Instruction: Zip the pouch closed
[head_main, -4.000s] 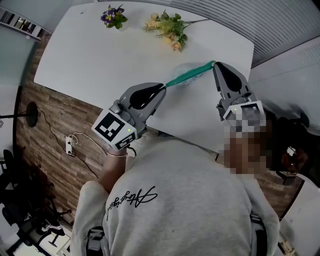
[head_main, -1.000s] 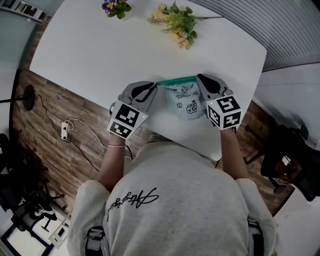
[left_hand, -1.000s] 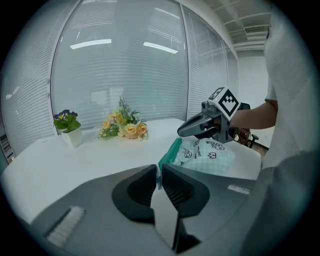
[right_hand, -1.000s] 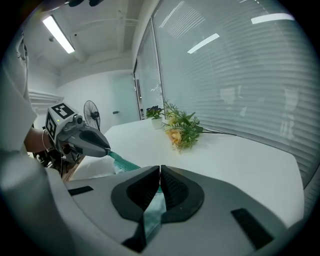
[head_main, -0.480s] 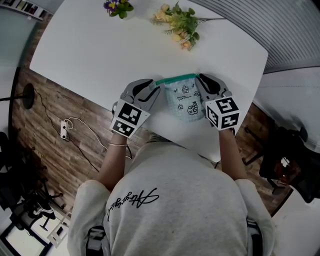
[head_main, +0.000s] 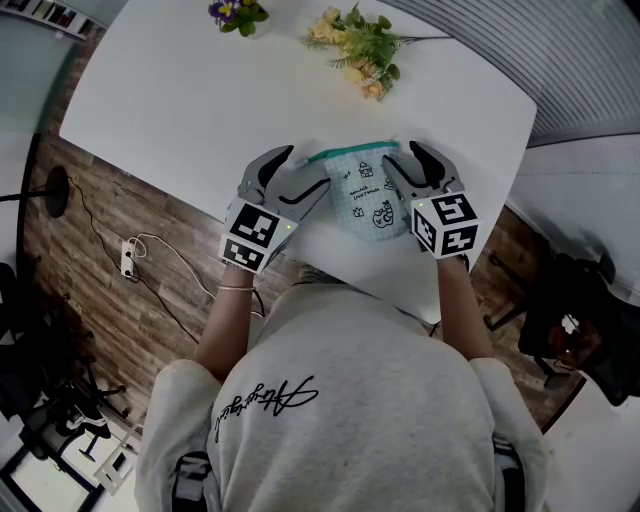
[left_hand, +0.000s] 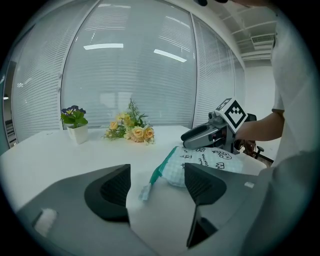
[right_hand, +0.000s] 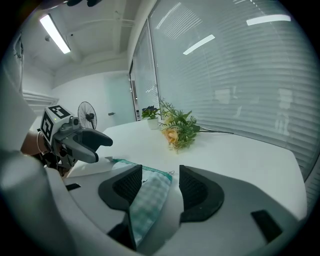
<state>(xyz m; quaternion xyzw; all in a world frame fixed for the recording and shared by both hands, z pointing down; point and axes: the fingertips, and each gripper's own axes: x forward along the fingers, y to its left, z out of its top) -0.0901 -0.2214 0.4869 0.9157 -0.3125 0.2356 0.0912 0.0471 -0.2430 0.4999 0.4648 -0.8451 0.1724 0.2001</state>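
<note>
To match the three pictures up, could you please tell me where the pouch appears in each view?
Head view: pouch just above centre.
Left gripper view: pouch right of centre, beyond the jaws.
Right gripper view: pouch low centre, between the jaws.
Shared landmark: yellow flowers.

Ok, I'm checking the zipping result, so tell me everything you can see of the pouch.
The pouch is soft, pale mint checked fabric with small black cartoon prints, a teal zip band along its far edge and a pale tab at the left end. It lies on the white table. Both sets of jaws have just been opening: the left hand-held gripper stands clear of the tab, and the right hand-held gripper straddles a corner without clamping it.
</note>
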